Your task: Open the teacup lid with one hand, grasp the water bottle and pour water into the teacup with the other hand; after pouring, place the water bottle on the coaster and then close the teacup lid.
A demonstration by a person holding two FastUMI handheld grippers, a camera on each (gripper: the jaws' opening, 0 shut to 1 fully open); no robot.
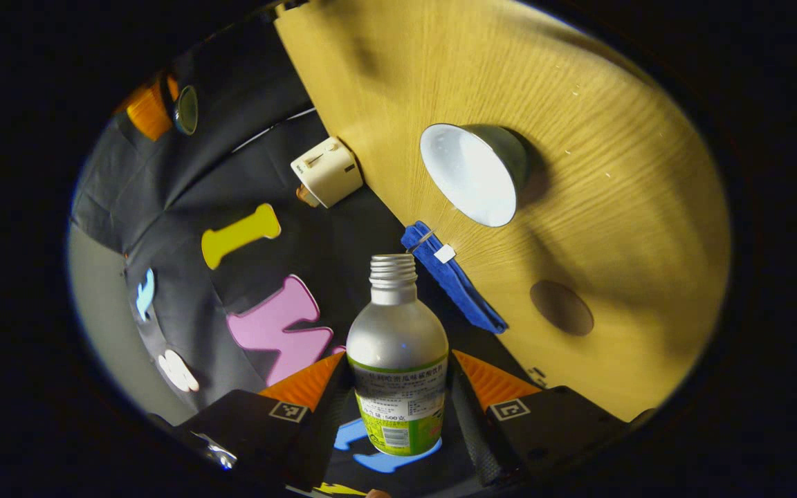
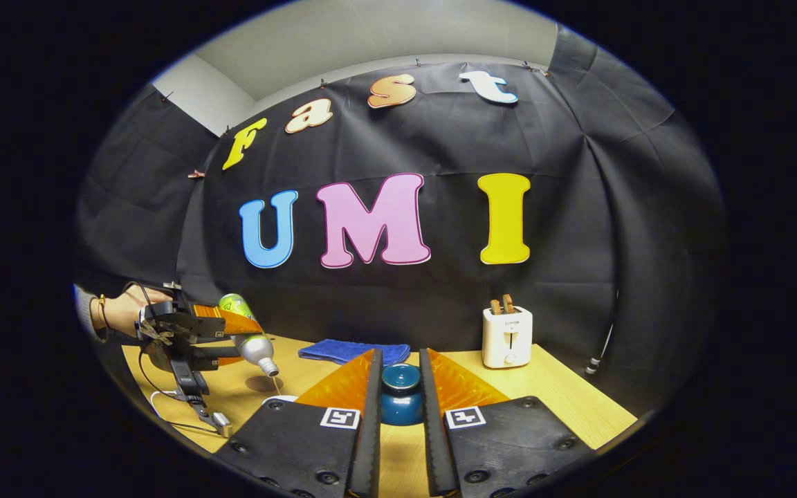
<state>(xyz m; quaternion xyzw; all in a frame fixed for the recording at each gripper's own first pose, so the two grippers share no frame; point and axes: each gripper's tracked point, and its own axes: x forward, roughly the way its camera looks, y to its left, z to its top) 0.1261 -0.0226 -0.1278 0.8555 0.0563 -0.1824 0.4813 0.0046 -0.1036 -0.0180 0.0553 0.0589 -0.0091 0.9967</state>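
In the left gripper view, my left gripper (image 1: 398, 360) is shut on the water bottle (image 1: 398, 346), a frosted uncapped bottle with a green label. Its mouth tilts toward the open teacup (image 1: 471, 173), whose inside is white, on the wooden table. A dark round coaster (image 1: 561, 308) lies near the cup. In the right gripper view, my right gripper (image 2: 398, 360) is shut on the teal teacup lid (image 2: 400, 394), lifted above the table. Far left there, the left gripper (image 2: 191, 332) holds the water bottle (image 2: 250, 339) mouth down, with a thin stream falling to the teacup's white rim (image 2: 279, 399).
A folded blue cloth (image 1: 450, 277) lies at the table's back edge, also seen as the blue cloth (image 2: 353, 351). A white toaster (image 2: 507, 337) stands at the back right, and the toaster (image 1: 327, 171) is near the table edge. A hand (image 2: 125, 311) holds the left gripper.
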